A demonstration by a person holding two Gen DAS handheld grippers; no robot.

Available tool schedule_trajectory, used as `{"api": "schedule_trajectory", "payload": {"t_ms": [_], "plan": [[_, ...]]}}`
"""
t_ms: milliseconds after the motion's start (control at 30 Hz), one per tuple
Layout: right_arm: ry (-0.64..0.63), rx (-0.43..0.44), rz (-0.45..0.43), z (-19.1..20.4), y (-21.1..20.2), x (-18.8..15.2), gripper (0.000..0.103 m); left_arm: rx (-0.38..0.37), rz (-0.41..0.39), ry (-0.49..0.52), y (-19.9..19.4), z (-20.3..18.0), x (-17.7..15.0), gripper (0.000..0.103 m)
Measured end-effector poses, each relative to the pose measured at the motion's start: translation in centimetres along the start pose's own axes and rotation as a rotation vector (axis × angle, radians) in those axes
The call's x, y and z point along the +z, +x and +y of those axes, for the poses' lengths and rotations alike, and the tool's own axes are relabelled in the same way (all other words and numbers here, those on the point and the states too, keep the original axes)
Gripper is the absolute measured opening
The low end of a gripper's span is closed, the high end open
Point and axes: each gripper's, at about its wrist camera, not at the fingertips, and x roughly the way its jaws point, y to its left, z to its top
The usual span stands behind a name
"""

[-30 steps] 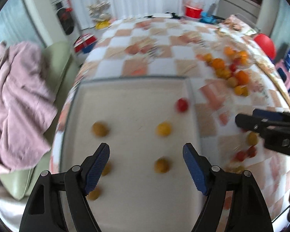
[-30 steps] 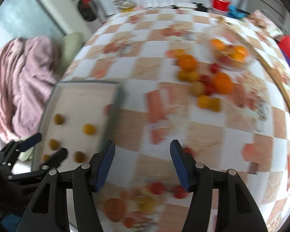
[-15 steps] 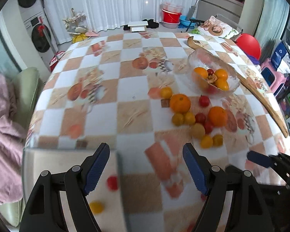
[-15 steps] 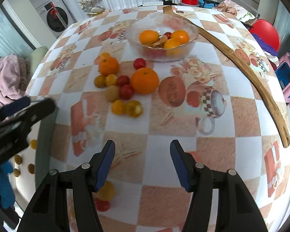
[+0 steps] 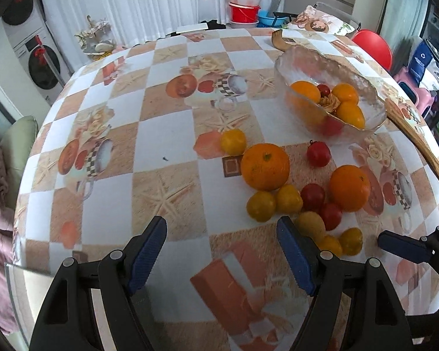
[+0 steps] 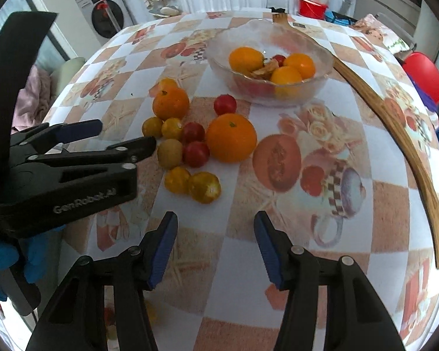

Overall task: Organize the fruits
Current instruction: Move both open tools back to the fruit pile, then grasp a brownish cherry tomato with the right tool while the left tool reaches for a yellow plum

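Observation:
A pile of loose fruit lies on the checkered tablecloth: two oranges (image 5: 265, 170) (image 6: 231, 138), red cherry tomatoes (image 6: 196, 153) and small yellow tomatoes (image 6: 204, 187). A glass bowl (image 6: 316, 79) behind them holds oranges and a red tomato. My left gripper (image 5: 221, 256) is open and empty, just short of the pile; it also shows in the right wrist view (image 6: 118, 136). My right gripper (image 6: 216, 247) is open and empty, in front of the pile. Its fingers (image 5: 401, 244) show at the right of the left wrist view.
A long wooden spatula (image 6: 395, 128) lies along the table's right side. A tray's corner (image 5: 23, 278) sits at lower left in the left wrist view. A pink blanket (image 6: 33, 93) lies on a chair left of the table. A red stool (image 5: 373, 46) stands at far right.
Both grippers have swung from the tray toward the fruit pile and bowl. The tray and the small fruits in it have dropped out of view. Both stay open.

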Motion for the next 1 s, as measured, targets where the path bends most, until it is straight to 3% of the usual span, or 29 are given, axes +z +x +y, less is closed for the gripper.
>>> {"api": "schedule_trajectory", "payload": {"t_ms": [167, 267, 367, 500, 567, 667, 1000], "plan": [[-0.047, -0.002, -0.021, 0.2, 0.4, 0.7, 0.052, -0.015, -0.016, -0.002, 0.4, -0.3, 0.5, 0.079], [-0.058, -0.001, -0.033, 0.2, 0.5, 1.0, 0.040, -0.024, -0.019, -0.005, 0.4, -0.2, 0.7, 0.079], [-0.063, 0.037, -0.028, 0.3, 0.6, 1.3, 0.024, -0.046, -0.017, -0.010, 0.4, -0.2, 0.9, 0.068], [-0.025, 0.056, -0.018, -0.1, 0.3, 1.3, 0.023, -0.071, -0.018, 0.002, 0.3, -0.6, 0.9, 0.054], [-0.009, 0.058, -0.019, -0.4, -0.1, 1.1, 0.023, -0.076, -0.018, 0.002, 0.3, -0.7, 0.9, 0.052], [0.016, 0.057, -0.017, -0.9, -0.7, 0.7, 0.023, -0.117, 0.001, 0.008, 0.2, -0.9, 0.8, 0.036], [0.097, 0.057, 0.002, -2.3, -1.9, -1.2, 0.023, -0.083, 0.020, 0.036, -1.1, -1.8, -2.2, 0.036]]}}
